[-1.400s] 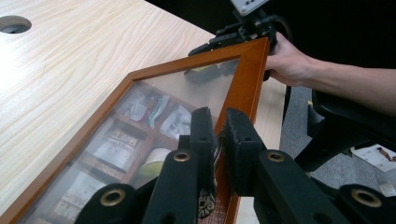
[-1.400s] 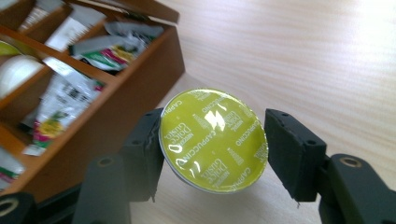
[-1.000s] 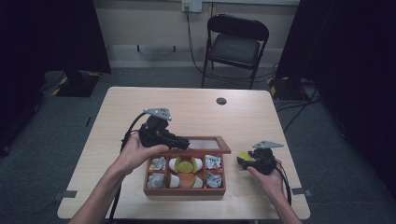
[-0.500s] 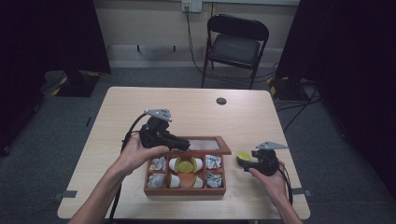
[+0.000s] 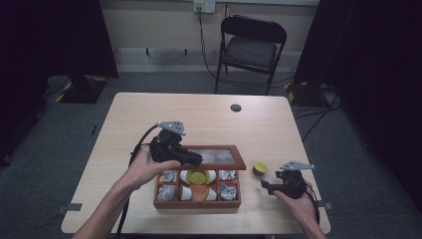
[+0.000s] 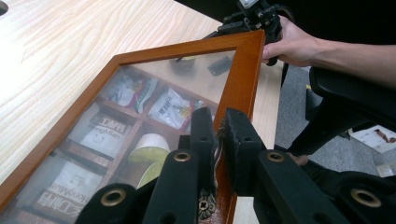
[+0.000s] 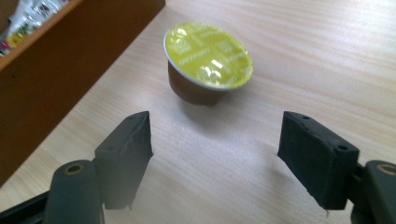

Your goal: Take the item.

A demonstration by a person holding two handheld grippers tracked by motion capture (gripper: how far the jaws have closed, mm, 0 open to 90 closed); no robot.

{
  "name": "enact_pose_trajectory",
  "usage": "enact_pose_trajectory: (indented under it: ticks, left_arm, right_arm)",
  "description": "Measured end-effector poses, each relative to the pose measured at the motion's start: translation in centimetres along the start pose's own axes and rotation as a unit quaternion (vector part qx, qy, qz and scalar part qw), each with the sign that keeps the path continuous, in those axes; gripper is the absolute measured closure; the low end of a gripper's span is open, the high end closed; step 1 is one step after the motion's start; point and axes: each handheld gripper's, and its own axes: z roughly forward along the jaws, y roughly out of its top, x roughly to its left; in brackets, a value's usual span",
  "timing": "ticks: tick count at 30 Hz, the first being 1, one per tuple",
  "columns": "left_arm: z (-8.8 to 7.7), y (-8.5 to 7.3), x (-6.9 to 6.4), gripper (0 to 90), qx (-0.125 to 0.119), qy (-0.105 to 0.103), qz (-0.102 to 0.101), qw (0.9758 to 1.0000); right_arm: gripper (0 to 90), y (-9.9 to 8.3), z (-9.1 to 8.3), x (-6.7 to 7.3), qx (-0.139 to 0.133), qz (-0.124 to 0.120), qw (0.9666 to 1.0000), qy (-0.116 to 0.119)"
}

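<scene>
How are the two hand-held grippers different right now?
The left gripper has its jaws clamped on the frame of the box lid, holding it raised; the right gripper has its jaws wide apart, holding nothing, a yellow-topped capsule just ahead on the table. Both have black jaws.

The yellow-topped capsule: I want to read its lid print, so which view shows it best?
The right gripper view: the capsule sits close ahead of the open right gripper, foil lid facing the camera. The high view shows it small beside the wooden box. The left gripper view gives a dim shape through the lid's pane.
</scene>
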Motion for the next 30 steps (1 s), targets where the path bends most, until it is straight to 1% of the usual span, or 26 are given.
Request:
enact_pose_trajectory:
  ticks: [2, 3, 4, 5, 7, 8, 9, 10, 11, 12, 14, 17, 18, 19, 23, 25, 27, 29, 30]
  left_arm:
    - [0.1, -0.2, -0.1, 82.5, 0.001, -0.001, 0.003, 1.0]
    - [0.1, -0.2, -0.1, 82.5, 0.001, -0.001, 0.003, 1.0]
    - [0.2, -0.3, -0.2, 82.5, 0.007, -0.001, 0.007, 1.0]
    - [0.3, -0.4, -0.3, 82.5, 0.006, -0.001, 0.005, 1.0]
    - [0.4, -0.5, -0.4, 82.5, 0.007, 0.002, 0.006, 1.0]
    - [0.6, -0.8, -0.6, 82.5, 0.016, 0.003, 0.013, 0.9998]
    - [0.6, -0.8, -0.6, 82.5, 0.016, 0.003, 0.013, 0.9998]
    - [0.9, -0.9, -0.8, 82.5, 0.022, 0.003, 0.017, 0.9996]
    - [0.9, -0.9, -0.8, 82.6, 0.022, 0.003, 0.017, 0.9996]
    - [1.0, -1.0, -0.8, 82.5, 0.026, 0.001, 0.021, 0.9995]
    - [1.1, -1.3, -0.9, 82.6, 0.026, 0.001, 0.024, 0.9994]
    - [1.3, -1.5, -1.0, 82.6, 0.024, -0.001, 0.023, 0.9994]
    - [1.5, -1.8, -1.0, 82.7, 0.026, -0.003, 0.023, 0.9994]
    - [1.6, -1.9, -1.1, 82.8, 0.03, -0.004, 0.025, 0.9992]
    - [1.9, -2.1, -1.3, 82.8, 0.039, -0.003, 0.029, 0.9988]
    - [2.3, -2.5, -1.3, 82.9, 0.047, -0.007, 0.032, 0.9983]
    - [2.4, -2.6, -1.3, 83.0, 0.043, -0.008, 0.028, 0.9986]
    - [2.7, -2.8, -1.3, 83.1, 0.048, -0.009, 0.03, 0.9984]
    - [2.8, -2.9, -1.4, 83.1, 0.052, -0.006, 0.029, 0.9982]
  right_arm:
    - [25.0, -0.2, 0.3, 0.1, 0.009, -0.003, 1.0, -0.001]
    - [25.0, -0.2, 0.3, 0.1, 0.009, -0.003, 1.0, -0.001]
    - [24.7, -0.4, 0.7, 0.2, 0.022, -0.008, 0.9997, -0.002]
    - [23.8, -0.4, 0.8, 0.2, 0.027, -0.006, 0.9996, -0.002]
    - [23.5, -0.5, 1.0, 0.3, 0.025, -0.011, 0.9996, -0.007]
    - [23.1, -0.5, 1.0, 0.4, 0.024, -0.016, 0.9995, -0.011]
    - [23.1, -0.5, 1.0, 0.4, 0.024, -0.016, 0.9995, -0.011]
    - [22.2, -0.7, 1.1, 0.7, 0.02, -0.032, 0.999, -0.023]
    - [22.2, -0.7, 1.1, 0.7, 0.02, -0.032, 0.999, -0.023]
    - [17.4, -0.9, 1.4, 0.8, 0.013, -0.041, 0.9987, -0.028]
    - [14.9, -1.1, 1.6, 0.7, 0.002, -0.046, 0.9986, -0.025]
    - [14.7, -1.1, 1.6, 0.7, 0.0, -0.046, 0.9987, -0.024]
    - [14.1, -1.3, 1.6, 0.6, -0.008, -0.048, 0.9986, -0.023]
    - [14.1, -1.3, 1.6, 0.6, -0.01, -0.048, 0.9986, -0.022]
    - [14.0, -1.4, 1.6, 0.6, -0.012, -0.049, 0.9985, -0.021]
    - [14.0, -1.4, 1.6, 0.5, -0.013, -0.05, 0.9985, -0.02]
    - [14.0, -1.4, 1.6, 0.5, -0.013, -0.05, 0.9985, -0.02]
    - [14.0, -1.4, 1.6, 0.5, -0.013, -0.05, 0.9985, -0.02]
    - [14.0, -1.4, 1.6, 0.5, -0.013, -0.05, 0.9985, -0.02]
